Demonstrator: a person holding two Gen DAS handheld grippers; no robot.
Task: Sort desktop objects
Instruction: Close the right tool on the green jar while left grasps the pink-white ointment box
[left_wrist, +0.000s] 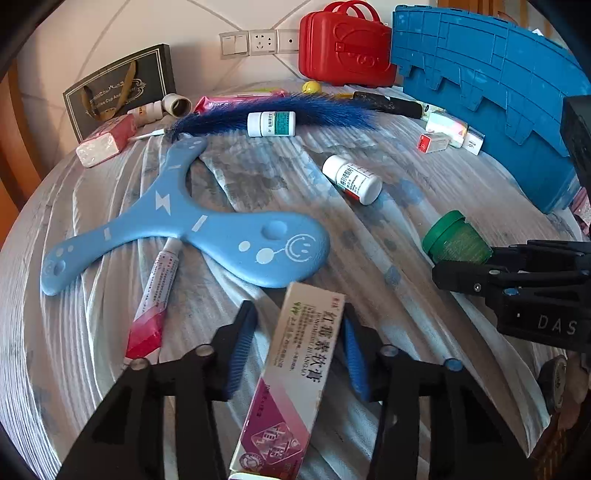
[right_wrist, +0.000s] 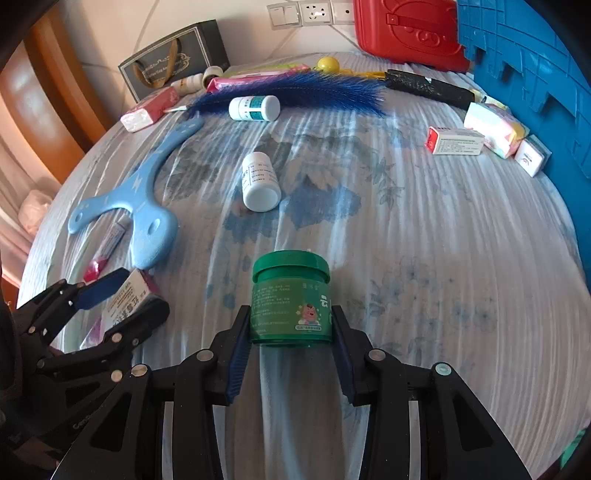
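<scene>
Left gripper (left_wrist: 299, 354) closed on the ointment box (left_wrist: 291, 373) — its long axis running near-to-far between the pads — while the right gripper (right_wrist: 291, 332) clamps the upright green jar (right_wrist: 291, 299) at near centre.

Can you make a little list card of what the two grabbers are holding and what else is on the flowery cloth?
Left gripper: fingers closed on a pink-and-white ointment box
Right gripper: fingers closed on a green jar
Surface: flowery cloth
Lying loose: blue boomerang, white bottles, blue feather
At the back: red case, blue crate
</scene>
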